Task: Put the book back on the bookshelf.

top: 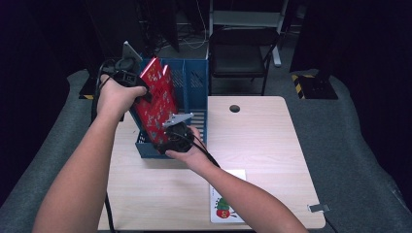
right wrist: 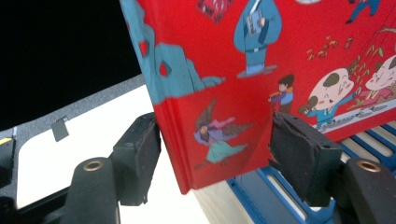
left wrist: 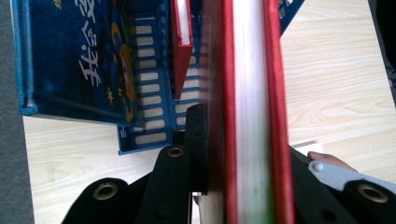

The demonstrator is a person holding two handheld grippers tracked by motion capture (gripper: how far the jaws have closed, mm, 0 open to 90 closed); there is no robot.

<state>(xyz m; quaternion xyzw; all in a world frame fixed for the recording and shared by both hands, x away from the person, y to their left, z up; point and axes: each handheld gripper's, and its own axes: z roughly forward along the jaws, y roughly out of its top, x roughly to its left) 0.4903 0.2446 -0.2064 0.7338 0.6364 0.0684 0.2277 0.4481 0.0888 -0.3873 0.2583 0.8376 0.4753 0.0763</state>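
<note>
High view: red book (top: 156,99) tilted over the blue file rack (top: 197,87).
Left gripper (top: 145,93) clamps its upper edge; right gripper (top: 167,137) brackets the lower corner, contact unclear, probably steadying it for a slot.

Probably a lab or studio: dark curtained surroundings, a folding chair (top: 241,51), one wooden table (top: 257,145).

Overhead light falls on the pale table (top: 252,141) while the surrounding room stays dark. The high view is soft; the red book's edge (left wrist: 250,93) blurs close up.
</note>
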